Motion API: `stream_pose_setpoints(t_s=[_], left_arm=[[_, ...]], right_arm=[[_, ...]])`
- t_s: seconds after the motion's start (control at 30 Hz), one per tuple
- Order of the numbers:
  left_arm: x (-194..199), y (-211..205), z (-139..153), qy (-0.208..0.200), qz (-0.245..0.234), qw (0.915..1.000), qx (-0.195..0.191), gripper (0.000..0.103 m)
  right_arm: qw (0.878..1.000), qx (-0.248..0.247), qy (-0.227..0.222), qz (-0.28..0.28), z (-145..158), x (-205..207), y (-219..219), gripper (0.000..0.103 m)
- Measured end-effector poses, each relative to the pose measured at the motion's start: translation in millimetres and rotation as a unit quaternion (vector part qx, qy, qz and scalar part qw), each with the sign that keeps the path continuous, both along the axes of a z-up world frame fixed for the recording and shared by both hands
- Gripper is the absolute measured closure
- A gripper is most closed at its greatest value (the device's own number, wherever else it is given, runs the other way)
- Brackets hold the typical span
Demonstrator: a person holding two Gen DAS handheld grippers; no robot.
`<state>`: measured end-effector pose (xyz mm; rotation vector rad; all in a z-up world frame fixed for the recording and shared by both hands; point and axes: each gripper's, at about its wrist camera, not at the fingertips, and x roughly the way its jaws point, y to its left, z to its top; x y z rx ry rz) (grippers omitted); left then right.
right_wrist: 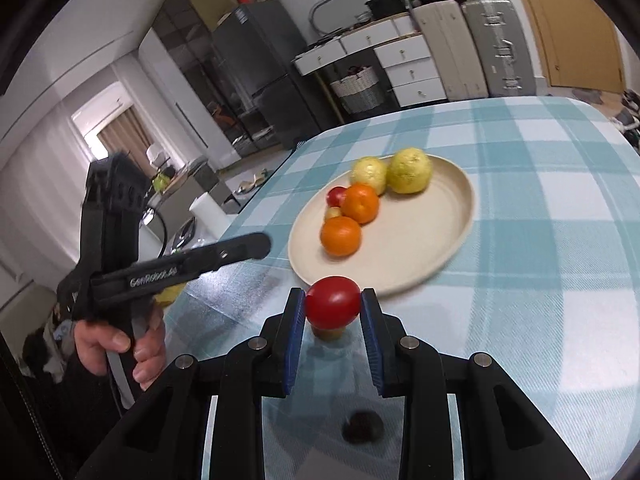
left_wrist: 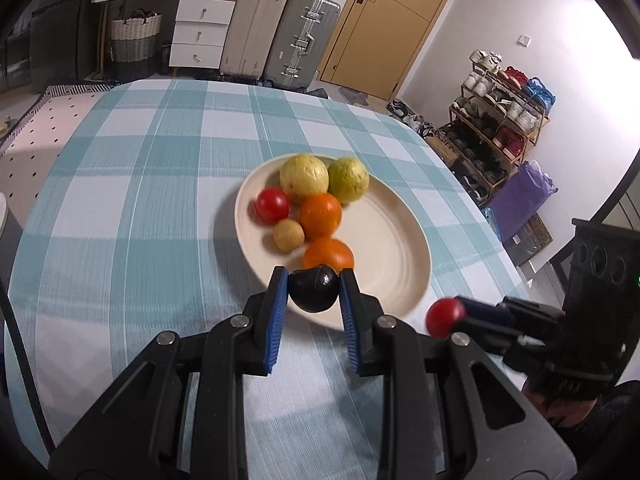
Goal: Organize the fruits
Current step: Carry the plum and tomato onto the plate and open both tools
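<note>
A cream plate (left_wrist: 384,240) (right_wrist: 404,240) on the checked tablecloth holds two yellow-green fruits (left_wrist: 304,176), two oranges (left_wrist: 321,215), a red tomato (left_wrist: 273,205) and a small tan fruit (left_wrist: 288,234). My left gripper (left_wrist: 313,280) is shut on a dark plum (left_wrist: 314,292) just over the plate's near rim. My right gripper (right_wrist: 333,298) is shut on a second red tomato (right_wrist: 333,302), in front of the plate's near edge. In the left wrist view the right gripper (left_wrist: 452,316) hangs to the plate's right. A hand (right_wrist: 120,344) holds the left gripper (right_wrist: 260,246), whose plum is hidden there.
Below my right gripper a small tan fruit (right_wrist: 330,334) and a dark fruit (right_wrist: 362,426) lie on the cloth. Suitcases (left_wrist: 280,28), white drawers (left_wrist: 200,32) and a woven basket (left_wrist: 134,38) stand beyond the table. A shoe rack (left_wrist: 496,120) lines the right wall.
</note>
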<state>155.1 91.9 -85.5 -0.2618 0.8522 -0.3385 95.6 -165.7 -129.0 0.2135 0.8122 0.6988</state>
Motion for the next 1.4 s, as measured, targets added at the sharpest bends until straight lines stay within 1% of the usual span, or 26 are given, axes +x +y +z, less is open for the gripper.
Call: stream_pose_setpoints(t_s=[0.13,0.2,0.43,0.63,0.8,0.9,1.17,1.23,1.33,1.4], left_arm=[[21.2,4.4,-0.8,0.008,0.002,1.0,-0.004,0.08],[30.5,7.0,-1.5,0.011,0.006,0.9999,-0.001,0.08],[60.9,16.0,-4.8,0.019,-0.002,0.9998,0.0,0.08],[77.8,15.6,-9.8,0.031,-0.013,0.9994,0.001,0.08],[84.7,12.8,-16.6,0.038,-0.022,0.999,0.002,0.08],[88.8,14.1,-21.2,0.046,-0.022,0.9987,-0.006,0.08],[97.6,13.8,-21.2,0.046,-0.031,0.9983,-0.019,0.08],[97.9,13.8,-18.0,0.037,-0.032,0.9985,-0.023,0.08],[99.7,13.4,-16.3,0.038,-0.037,0.9984,-0.021,0.079],[99.7,13.2,-15.5,0.042,-0.04,0.998,-0.024,0.079]], right_arm=[[1.0,-0.013,-0.003,0.018,1.2,11.8,21.8,0.075],[0.999,-0.027,-0.008,0.025,2.0,19.5,34.3,0.075],[0.997,-0.06,-0.021,0.048,5.7,42.8,69.4,0.075],[0.994,-0.084,-0.027,0.06,4.1,57.3,90.7,0.074],[0.993,-0.096,-0.03,0.063,1.4,62.6,100.0,0.074],[0.992,-0.103,-0.028,0.061,-2.5,65.6,102.9,0.074],[0.993,-0.105,-0.025,0.052,-6.8,72.8,104.4,0.074],[0.993,-0.103,-0.026,0.051,-6.4,73.7,103.2,0.073],[0.994,-0.098,-0.031,0.046,-4.7,73.3,100.3,0.064],[0.994,-0.093,-0.032,0.041,-3.2,71.5,96.0,0.064]])
